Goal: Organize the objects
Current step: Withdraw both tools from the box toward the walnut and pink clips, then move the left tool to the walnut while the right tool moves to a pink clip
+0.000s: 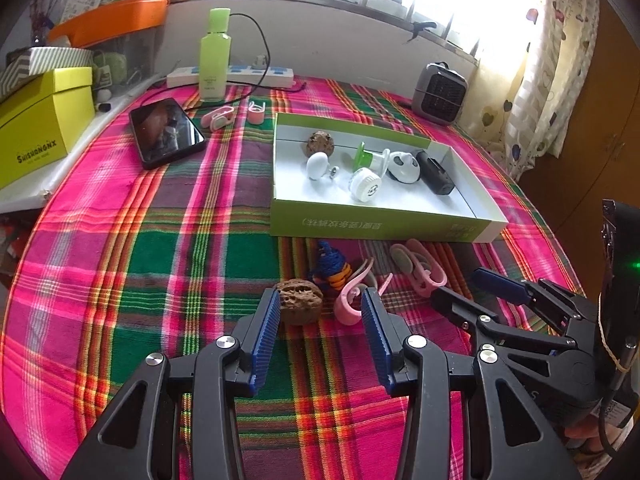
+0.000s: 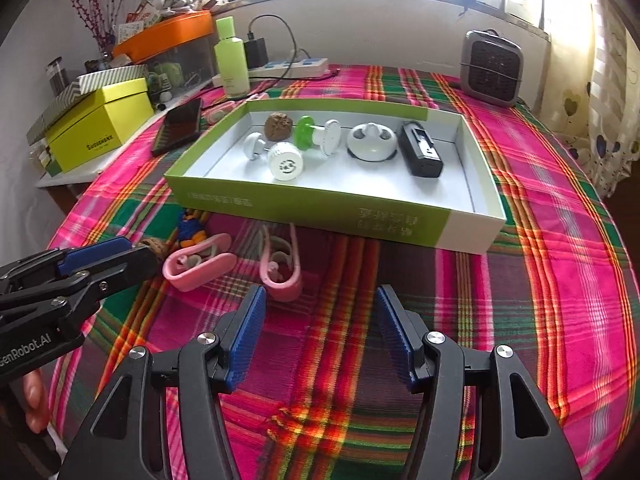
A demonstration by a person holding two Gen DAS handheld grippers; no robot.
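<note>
A green and white shallow box (image 1: 380, 226) (image 2: 312, 204) on the plaid cloth holds a walnut (image 1: 320, 143), white knobs, a green piece and a black device (image 1: 435, 172). In front of it lie a second walnut (image 1: 299, 300), a blue and orange knitted toy (image 1: 332, 266), and pink clips (image 1: 352, 300) (image 2: 280, 276). My left gripper (image 1: 320, 300) is open, its fingers around the loose walnut, which touches the left pad. My right gripper (image 2: 320, 296) is open and empty, just right of a pink clip.
A phone (image 1: 166, 132), a green bottle (image 1: 215, 56), a power strip (image 1: 240, 76), two more pink clips (image 1: 218, 116) and a small heater (image 1: 440, 94) sit at the back. Yellow and orange boxes (image 1: 38, 124) stand on the left.
</note>
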